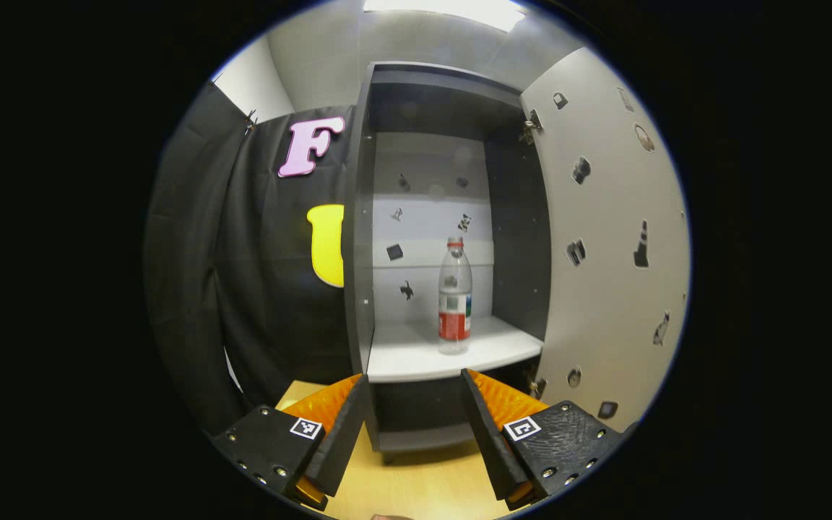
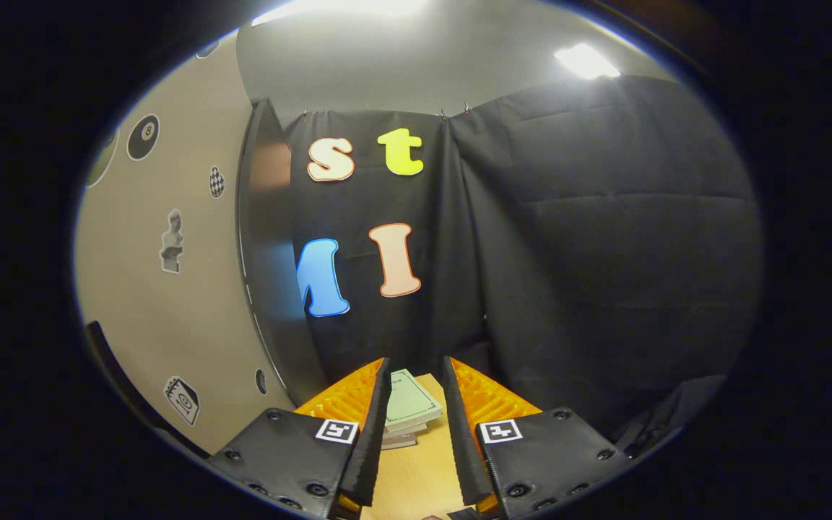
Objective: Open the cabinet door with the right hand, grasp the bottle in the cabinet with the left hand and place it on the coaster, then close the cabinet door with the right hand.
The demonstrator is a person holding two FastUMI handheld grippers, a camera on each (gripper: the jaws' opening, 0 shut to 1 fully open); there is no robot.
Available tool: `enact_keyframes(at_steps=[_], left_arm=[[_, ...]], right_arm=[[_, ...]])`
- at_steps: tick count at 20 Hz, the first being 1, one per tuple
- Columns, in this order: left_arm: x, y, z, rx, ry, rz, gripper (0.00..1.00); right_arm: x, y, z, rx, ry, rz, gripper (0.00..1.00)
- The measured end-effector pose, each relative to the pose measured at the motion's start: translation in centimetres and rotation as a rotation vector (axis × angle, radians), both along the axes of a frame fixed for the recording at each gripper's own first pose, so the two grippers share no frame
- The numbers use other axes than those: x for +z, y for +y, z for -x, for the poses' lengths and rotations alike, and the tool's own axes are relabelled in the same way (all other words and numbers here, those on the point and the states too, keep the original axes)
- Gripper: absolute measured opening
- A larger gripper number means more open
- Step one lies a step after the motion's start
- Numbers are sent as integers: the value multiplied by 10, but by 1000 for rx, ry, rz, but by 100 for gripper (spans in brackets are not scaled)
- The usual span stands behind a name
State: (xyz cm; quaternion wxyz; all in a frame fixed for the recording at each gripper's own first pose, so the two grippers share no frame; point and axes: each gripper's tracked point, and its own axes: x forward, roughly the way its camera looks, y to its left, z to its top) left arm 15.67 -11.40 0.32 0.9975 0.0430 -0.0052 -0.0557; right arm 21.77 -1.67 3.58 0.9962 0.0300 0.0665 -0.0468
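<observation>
the left tool (image 1: 412, 390) is open and holds nothing. its two fingers point at the open cabinet (image 1: 358, 238), with a wide gap between them, likely so the bottle can fit in. the clear plastic water bottle (image 1: 454, 296) stands upright on the white shelf (image 1: 401, 357) inside, near the right side, with a red cap and a red label. it is still well apart from the tool. the cabinet door (image 1: 604, 238) is swung wide to the right, so the way in is free, and the grab looks like the next step.

the right tool (image 2: 416, 383) is open too, with a smaller gap, and grips nothing. it sits just beside the door (image 2: 163, 274), maybe waiting to close it later. the right gripper view shows the door's side with stickers and a stack of books (image 2: 407, 410) on the wooden desk (image 2: 423, 469). the left gripper view shows the bottle and shelf. i can't see a coaster.
</observation>
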Motion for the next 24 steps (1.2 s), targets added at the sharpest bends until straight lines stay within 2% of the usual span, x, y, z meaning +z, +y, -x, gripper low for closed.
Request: enact_keyframes(at_steps=[1, 2, 4, 6, 9, 10, 11, 12, 13, 18, 23, 24], left_arm=[[5, -7, -7, -12, -7, 18, 73], [8, -13, -14, -25, -12, 36, 70], [16, -25, -29, -46, -20, 67, 72], [23, -33, -45, -55, -25, 94, 70], [24, -38, -79, -54, 2, 95, 72], [26, -41, -91, -60, 10, 99, 72], [27, -46, -103, -73, 18, 107, 72], [28, -50, -114, -83, 25, 114, 72], [26, -53, -125, -90, 32, 116, 72], [24, -74, -164, -139, 56, 94, 73], [20, -89, -197, -134, 50, 43, 70], [20, -89, -203, -130, 51, 41, 71]], right_arm=[[-1, 0, -9, 5, 0, 2, 47], [-4, 0, -15, 12, 4, 0, 52], [-10, -5, -25, 11, 10, -6, 51], [-18, -10, -29, 4, 16, -20, 53], [-31, -17, -34, -4, 31, -40, 79], [-35, -20, -35, -12, 35, -41, 79], [-39, -23, -35, -18, 39, -37, 72], [-44, -30, -36, -42, 45, -27, 82], [-47, -39, -37, -70, 45, -12, 84], [-68, -54, -37, -100, 87, -37, 87], [-83, -62, -33, -123, 124, -33, 87], [-84, -64, -34, -128, 130, -25, 91]])
